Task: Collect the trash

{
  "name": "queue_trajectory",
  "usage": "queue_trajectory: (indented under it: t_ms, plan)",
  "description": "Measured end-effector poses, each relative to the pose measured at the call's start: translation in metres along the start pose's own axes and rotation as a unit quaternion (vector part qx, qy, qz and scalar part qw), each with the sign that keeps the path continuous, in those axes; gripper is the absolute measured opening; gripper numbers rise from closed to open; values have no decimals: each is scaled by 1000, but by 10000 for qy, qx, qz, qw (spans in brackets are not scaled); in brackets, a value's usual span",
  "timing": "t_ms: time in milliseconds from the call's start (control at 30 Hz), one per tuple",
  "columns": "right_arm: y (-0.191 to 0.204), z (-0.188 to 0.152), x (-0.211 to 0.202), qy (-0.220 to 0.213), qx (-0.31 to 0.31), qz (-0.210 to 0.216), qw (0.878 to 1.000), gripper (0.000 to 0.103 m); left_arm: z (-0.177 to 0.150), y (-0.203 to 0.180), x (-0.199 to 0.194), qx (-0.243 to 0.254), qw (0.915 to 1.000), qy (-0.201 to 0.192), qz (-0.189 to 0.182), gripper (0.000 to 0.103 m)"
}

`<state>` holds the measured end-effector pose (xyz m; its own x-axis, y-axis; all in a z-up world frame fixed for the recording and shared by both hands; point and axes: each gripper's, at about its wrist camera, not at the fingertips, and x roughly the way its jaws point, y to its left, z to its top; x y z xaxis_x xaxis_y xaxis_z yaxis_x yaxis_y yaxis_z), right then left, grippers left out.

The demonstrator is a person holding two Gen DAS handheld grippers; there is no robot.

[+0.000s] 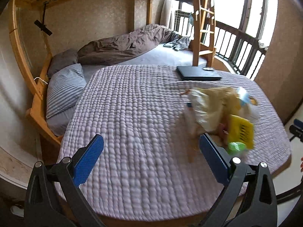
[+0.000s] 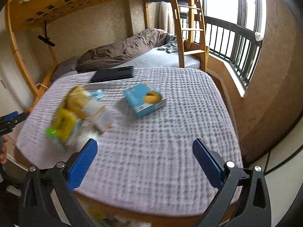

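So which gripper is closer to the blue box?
Right. The right gripper hangs open just in front of the blue box; the left gripper is off to the side, beyond the trash pile.

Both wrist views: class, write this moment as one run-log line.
left gripper open, empty | right gripper open, empty | blurred trash pile on quilt | blue box apart, untouched

You're in a home bedroom: wooden bunk bed [image 1: 198,24] at 12 o'clock, striped pillow [image 1: 64,89] at 9, rumpled duvet [image 1: 123,45]
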<state>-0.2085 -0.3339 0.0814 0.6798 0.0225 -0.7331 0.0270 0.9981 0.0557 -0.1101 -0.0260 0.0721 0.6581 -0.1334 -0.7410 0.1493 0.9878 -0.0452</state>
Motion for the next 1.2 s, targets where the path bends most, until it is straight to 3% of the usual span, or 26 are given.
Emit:
queue_trajectory:
  t_ms: [367, 667, 800, 1200]
  plan:
    - [-83, 50, 101, 328, 875, -396, 9948, 99, 30, 43, 85, -303, 9978, 345, 478, 102]
    - [-112, 58, 154, 538, 871, -737, 9920, 99, 42, 65, 126, -597, 9951, 475, 628, 102]
    - [-110, 52, 159, 572, 572, -894, 9927, 99, 36, 64, 133, -515, 9946, 573, 691, 102]
    - [-110, 35, 146, 579, 533, -836, 9934, 99, 23, 71, 121, -588, 9941, 583, 702, 102]
